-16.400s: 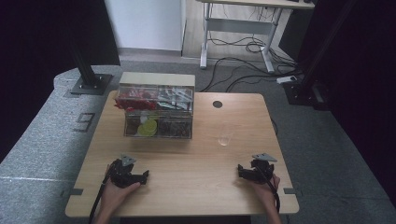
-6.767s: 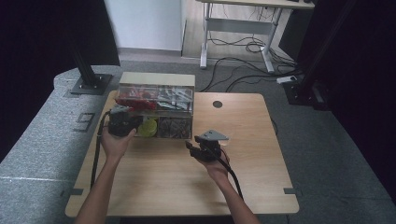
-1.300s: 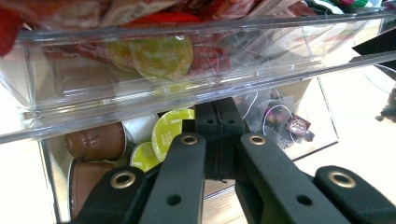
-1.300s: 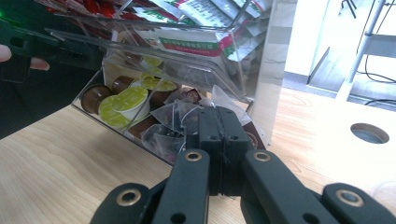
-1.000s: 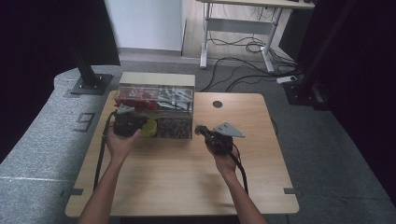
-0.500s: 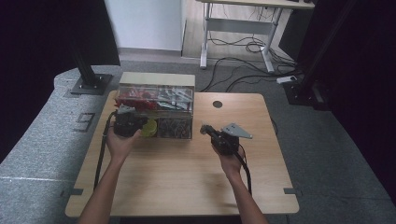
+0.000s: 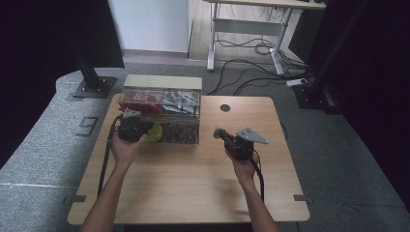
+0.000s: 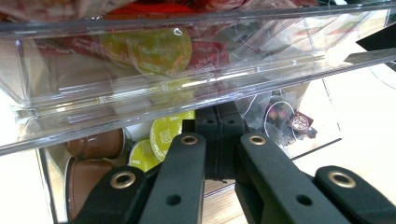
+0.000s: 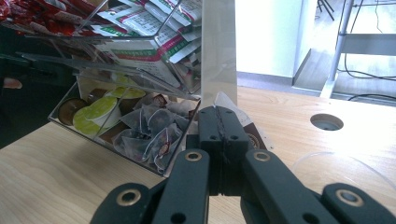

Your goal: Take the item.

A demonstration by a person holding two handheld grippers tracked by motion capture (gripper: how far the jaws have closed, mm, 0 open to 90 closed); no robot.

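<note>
Grippers are seen at a clear plastic organizer [image 7: 162,96] standing at the far left part of the wooden table [image 7: 193,193]. The left gripper [image 7: 133,126] is held against the organizer's lower left front, and in the left gripper view its jaws are closed together, nothing between them, tips right at the opening of the lower compartment. Just beyond the tips, yellow-green capsules [image 8: 166,135] and brown capsules [image 8: 93,144] are seen, with a clear tray of red packets [image 8: 205,51] passing above the jaws.

The right gripper [image 7: 221,134] is held over the table just beside the organizer's right end. Its jaws are closed too; a brown-printed tea bag [image 9: 254,137] is seen right at the tips, but whether it is pinched cannot be told. More mesh tea bags [image 9: 149,126] are seen in the lower right compartment, left of the jaws, and green-and-white sachets [image 9: 154,28] are stacked above. A round hole [image 9: 326,122] in the table lies well off to the right.
</note>
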